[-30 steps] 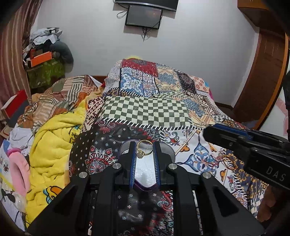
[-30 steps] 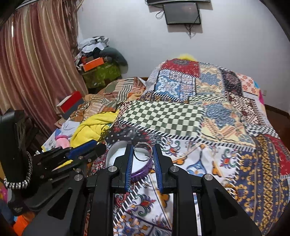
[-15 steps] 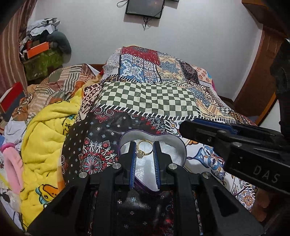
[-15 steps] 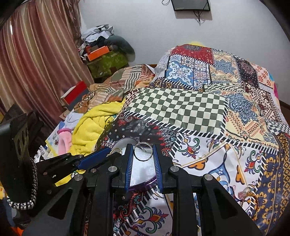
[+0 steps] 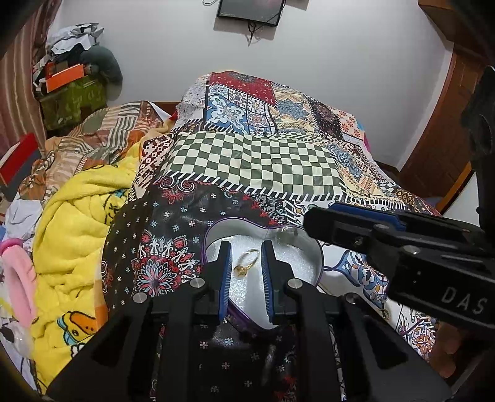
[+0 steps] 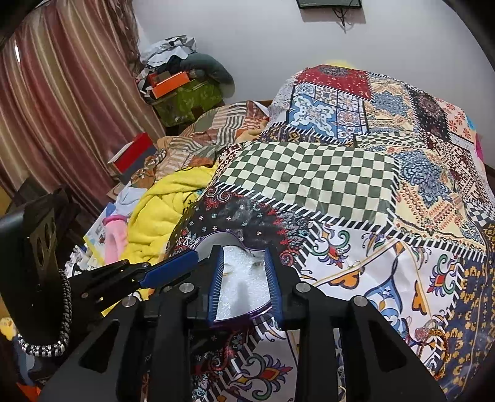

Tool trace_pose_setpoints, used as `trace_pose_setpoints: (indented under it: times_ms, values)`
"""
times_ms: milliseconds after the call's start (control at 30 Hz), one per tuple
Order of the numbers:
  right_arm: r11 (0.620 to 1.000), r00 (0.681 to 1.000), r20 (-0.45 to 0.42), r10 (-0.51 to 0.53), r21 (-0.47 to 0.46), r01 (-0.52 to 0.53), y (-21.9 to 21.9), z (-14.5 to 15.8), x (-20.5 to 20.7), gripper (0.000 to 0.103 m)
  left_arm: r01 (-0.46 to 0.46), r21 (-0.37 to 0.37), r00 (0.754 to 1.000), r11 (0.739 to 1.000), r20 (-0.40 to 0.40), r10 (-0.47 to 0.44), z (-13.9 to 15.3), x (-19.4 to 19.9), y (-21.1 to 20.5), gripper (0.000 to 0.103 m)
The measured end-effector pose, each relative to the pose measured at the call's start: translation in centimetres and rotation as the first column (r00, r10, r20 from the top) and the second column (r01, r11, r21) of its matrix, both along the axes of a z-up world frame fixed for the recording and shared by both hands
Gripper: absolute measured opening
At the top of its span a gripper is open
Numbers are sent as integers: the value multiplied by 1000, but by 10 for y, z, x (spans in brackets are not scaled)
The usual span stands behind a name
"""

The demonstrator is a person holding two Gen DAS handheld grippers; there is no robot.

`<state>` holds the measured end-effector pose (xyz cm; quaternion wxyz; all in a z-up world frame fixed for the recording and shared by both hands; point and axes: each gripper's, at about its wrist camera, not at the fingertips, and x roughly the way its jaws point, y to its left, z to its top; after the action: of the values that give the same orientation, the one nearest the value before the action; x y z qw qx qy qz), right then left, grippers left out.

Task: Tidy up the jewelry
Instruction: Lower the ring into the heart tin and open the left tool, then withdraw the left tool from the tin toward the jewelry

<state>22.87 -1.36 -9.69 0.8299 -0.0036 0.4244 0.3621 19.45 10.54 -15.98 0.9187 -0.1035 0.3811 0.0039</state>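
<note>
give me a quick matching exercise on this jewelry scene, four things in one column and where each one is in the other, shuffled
Things:
1. gold ring
2. heart-shaped box
3. yellow blanket
4. wall screen

Places:
A. high on the white wall
B. bunched up left of the box
C. lying on the box's white lining, between the open fingers of the left gripper
D. sitting on the patchwork bedspread

Pairs: 1-C, 2-D, 3-B, 4-A
</note>
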Motion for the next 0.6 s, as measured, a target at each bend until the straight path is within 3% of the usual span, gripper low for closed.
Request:
trace_pose_setpoints:
  times_ms: [600]
  values:
    - [995,989,104,-101,9,101,-42,40,-26,26,-11,56,995,998,99,6,51,-37,-16,17]
